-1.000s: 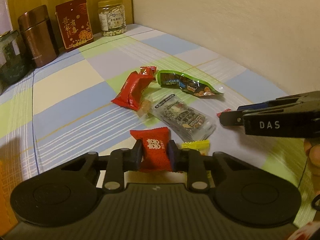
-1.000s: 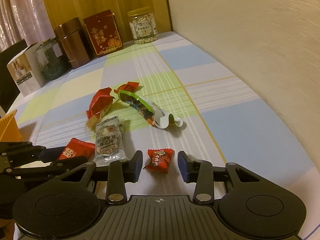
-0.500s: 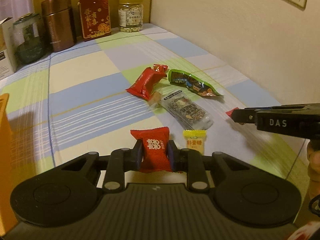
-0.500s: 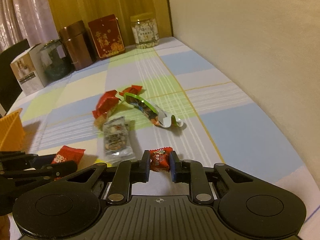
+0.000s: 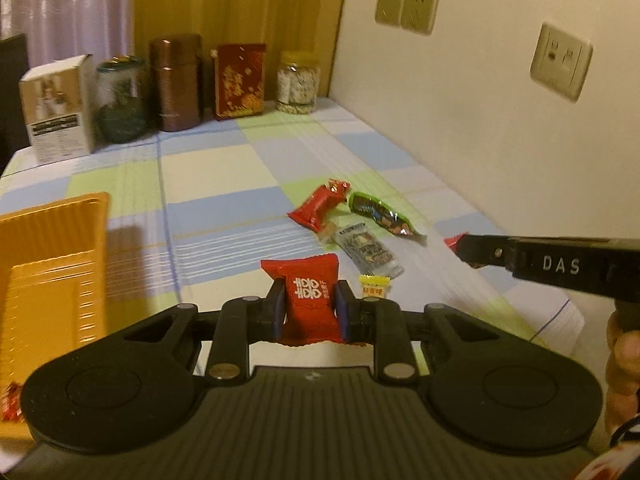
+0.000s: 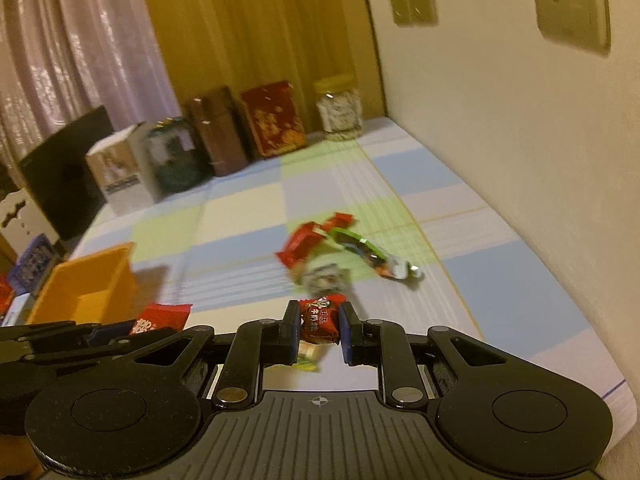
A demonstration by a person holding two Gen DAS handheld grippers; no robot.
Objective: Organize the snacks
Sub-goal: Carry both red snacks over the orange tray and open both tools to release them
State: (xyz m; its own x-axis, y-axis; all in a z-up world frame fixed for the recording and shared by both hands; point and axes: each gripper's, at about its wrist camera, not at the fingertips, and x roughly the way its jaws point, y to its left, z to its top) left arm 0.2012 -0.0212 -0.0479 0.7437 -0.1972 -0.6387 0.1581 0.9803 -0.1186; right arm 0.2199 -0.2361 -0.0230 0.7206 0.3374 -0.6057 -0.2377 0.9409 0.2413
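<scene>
Claws both hold candy above the checked surface (image 5: 224, 204). The left claw (image 5: 310, 312) points forward and downward, its two pads clenched on a red candy packet (image 5: 310, 300) with white characters, which stands upright between them, clear of the cloth. To its right, the right claw (image 6: 319, 330) reaches in at about the same height, also tilted downward, and it has just closed on a small red sweet (image 6: 320, 320) that now sits pinched between its pads; from the left wrist view only its black finger and a bit of the person's hand (image 5: 622, 364) at the right edge show. An orange tray (image 5: 52, 264) sits near the left edge of the surface. Toward the wall-side edge lie a red wrapper (image 5: 318, 210), a green packet (image 5: 380, 218), a clear packet (image 5: 368, 252) and a small yellow candy (image 5: 374, 286). Tins, a jar and a box line the far edge.
</scene>
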